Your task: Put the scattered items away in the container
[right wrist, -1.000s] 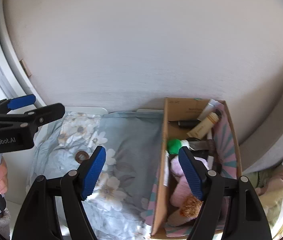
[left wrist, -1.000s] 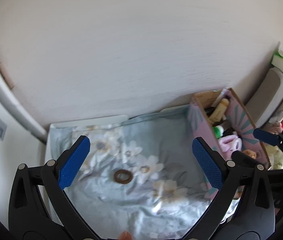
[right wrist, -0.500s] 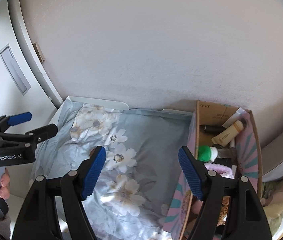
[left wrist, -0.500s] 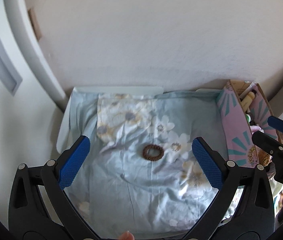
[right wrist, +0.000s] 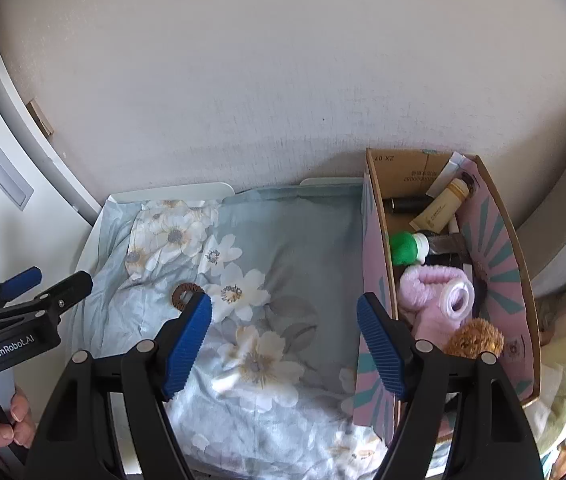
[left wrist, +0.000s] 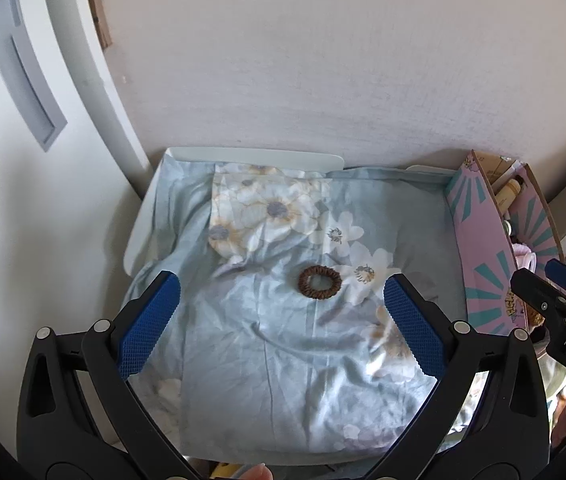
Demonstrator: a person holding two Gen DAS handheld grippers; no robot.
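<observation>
So there's a pale blue flowery sheet (left wrist: 283, 360) over a white tray (left wrist: 255, 157) against a plain wall (left wrist: 323, 60). The brown hair tie (left wrist: 319, 282) lies on it just ahead of the left gripper (left wrist: 281, 320), fingers spread wide, empty. The right gripper (right wrist: 284, 344) is wide open too. Right of it, the cardboard box (right wrist: 375, 280) holds tubes, a pink fluffy thing, maybe socks.

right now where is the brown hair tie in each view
Left wrist: the brown hair tie lies just above centre on the floral cloth, ahead of the open fingers.
Right wrist: left of centre, partly hidden behind the left finger tip.
Shared landmark: the cardboard box at the cloth's right edge.
</observation>
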